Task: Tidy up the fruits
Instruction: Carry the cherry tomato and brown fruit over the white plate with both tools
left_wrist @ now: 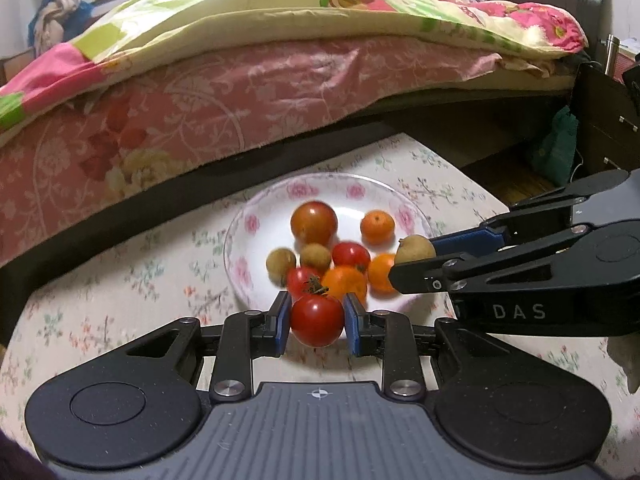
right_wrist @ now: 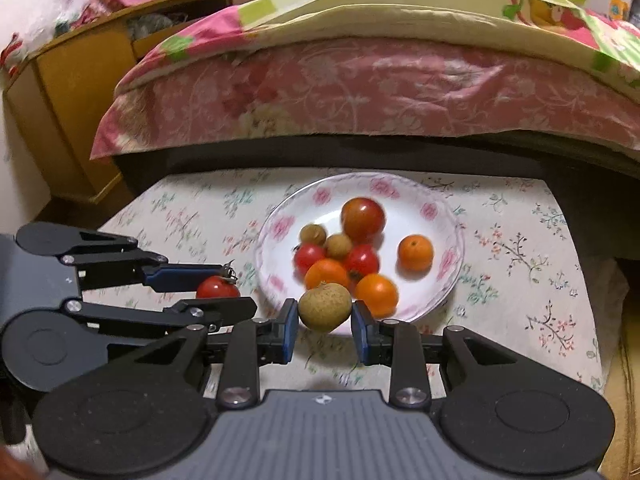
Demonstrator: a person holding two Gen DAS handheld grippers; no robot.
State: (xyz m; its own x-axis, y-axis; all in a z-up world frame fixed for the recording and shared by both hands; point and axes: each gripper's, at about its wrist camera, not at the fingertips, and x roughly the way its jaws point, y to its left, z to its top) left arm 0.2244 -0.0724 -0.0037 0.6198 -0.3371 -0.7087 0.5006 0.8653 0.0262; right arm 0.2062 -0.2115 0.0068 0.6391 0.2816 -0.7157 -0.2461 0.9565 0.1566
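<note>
A white plate (left_wrist: 244, 240) (right_wrist: 448, 276) with pink flowers lies on the flowered tablecloth and holds several tomatoes, oranges and small brown fruits. My left gripper (left_wrist: 317, 318) (right_wrist: 224, 288) is shut on a red tomato (left_wrist: 317, 320) (right_wrist: 216, 287) with a dry stem, lifted above the plate's near rim. From the right comes my right gripper (right_wrist: 325, 322) (left_wrist: 416, 254), shut on a brown-green round fruit (right_wrist: 325, 307) (left_wrist: 414, 249) held over the plate's near edge. A big orange-red tomato (left_wrist: 314, 222) (right_wrist: 363, 218) sits at the back of the pile.
A bed (left_wrist: 200, 92) (right_wrist: 360, 92) with a pink floral sheet and a bright quilt runs just behind the low table. A wooden cabinet (right_wrist: 68, 112) stands at the left, a dark nightstand (left_wrist: 604, 120) with a green bag (left_wrist: 554, 148) at the right.
</note>
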